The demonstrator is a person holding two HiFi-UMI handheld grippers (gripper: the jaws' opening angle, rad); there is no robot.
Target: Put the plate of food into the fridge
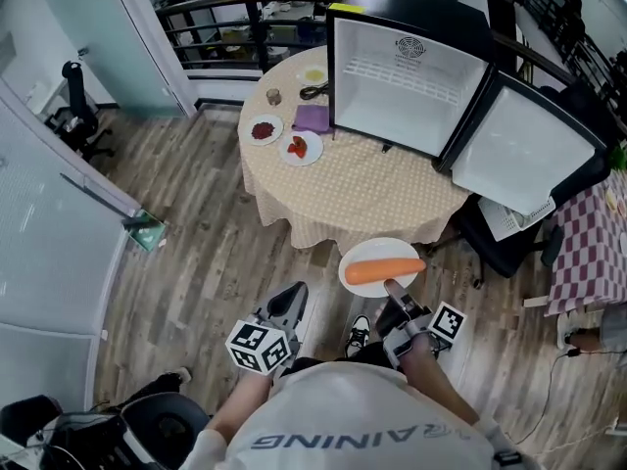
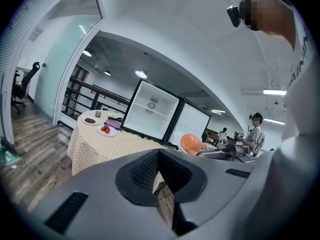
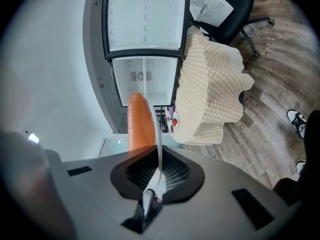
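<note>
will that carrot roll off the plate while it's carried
Probably could roll: the carrot is round and lies loose on the shallow plate. The plate looks rigid, pinched only at its rim by the right gripper, so it may tilt.

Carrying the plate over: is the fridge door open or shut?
Open. The fridge on the table shows its white interior, and its door stands swung out to the right.

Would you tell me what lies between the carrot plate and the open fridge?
Between the plate and the fridge lies only bare checkered tablecloth, per the head view.
</note>
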